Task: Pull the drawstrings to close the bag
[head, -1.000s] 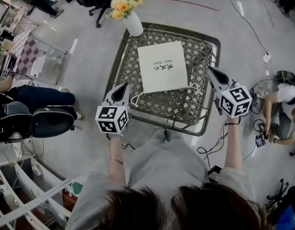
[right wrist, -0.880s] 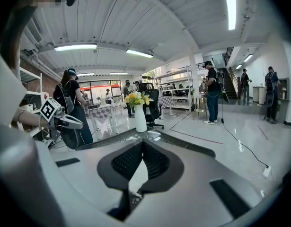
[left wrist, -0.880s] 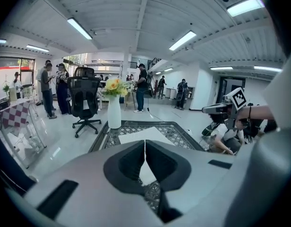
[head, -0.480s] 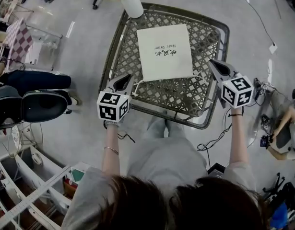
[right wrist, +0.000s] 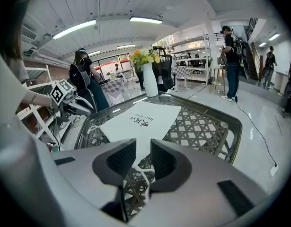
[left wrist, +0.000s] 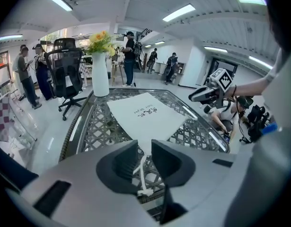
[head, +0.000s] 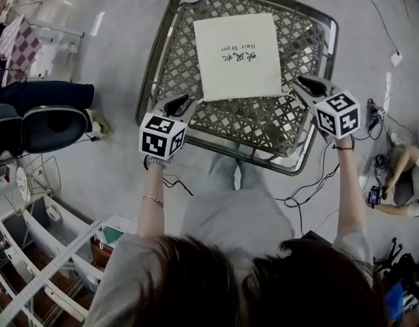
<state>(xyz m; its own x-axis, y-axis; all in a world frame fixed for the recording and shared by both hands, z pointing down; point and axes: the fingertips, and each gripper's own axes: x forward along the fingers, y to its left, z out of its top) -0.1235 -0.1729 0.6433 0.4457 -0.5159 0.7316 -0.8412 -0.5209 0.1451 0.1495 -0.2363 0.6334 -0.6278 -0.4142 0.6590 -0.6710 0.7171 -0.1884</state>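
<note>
Room: big open office, strip lights overhead, people + chairs behind; lattice-top desk (head: 154, 60) w/ vase (left wrist: 100, 79) at far edge.
Bag: white cloth bag (head: 238, 56), flat mid-desk, print up, mouth edge toward person; looks flat, not bunched, though hard to judge.
L gripper (head: 180, 103): just beside near-left corner of bag, jaws opening, clear gap; left cord (left wrist: 142, 174) w/ knotted end hanging between, not pinched.
R gripper (head: 309, 84): just beside near-right corner, jaws opening too; right cord (right wrist: 144, 174) looped in gap, loose.
Step (guess): letting go or regrip; closure prob. unfinished.
How-to: re-pinch each cord near bag edge, firm clamp; pull L + R outward together, low along desk, equal force to avoid skidding; stop at fully puckered mouth.
Risk: thin cord slipping from pads; snag on lattice.
</note>
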